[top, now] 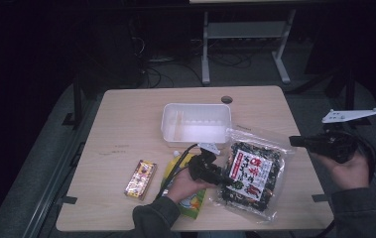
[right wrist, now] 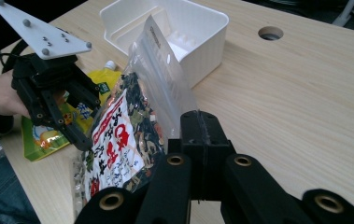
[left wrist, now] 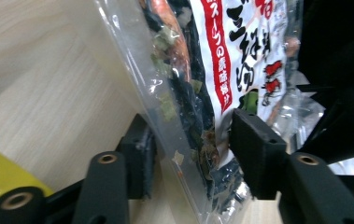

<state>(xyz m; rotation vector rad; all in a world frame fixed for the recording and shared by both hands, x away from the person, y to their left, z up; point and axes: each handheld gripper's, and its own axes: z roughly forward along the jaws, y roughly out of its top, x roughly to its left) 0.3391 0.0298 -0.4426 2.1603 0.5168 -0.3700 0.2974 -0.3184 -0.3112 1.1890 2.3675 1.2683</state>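
Left gripper view: left gripper point(left wrist: 191, 149) jaws clamp bag point(left wrist: 212, 70) edge | right gripper point(right wrist: 198, 135) jaws closed, empty | risk: slick film slips out.

glossy clear plastic bag point(top: 252, 171), matt wood table point(top: 126, 119)

Table's left half free; bin point(top: 195, 121), pouch point(top: 188, 196) crowd the bag point(top: 252, 173).

On the desk point(top: 126, 114) we record: a tub point(top: 196, 123) at centre rear; a dried-food bag point(top: 252, 173) in front of it to the right; a drink pouch point(top: 188, 191) just left of the bag; a small box point(top: 140, 179) further left, apart from the pouch.
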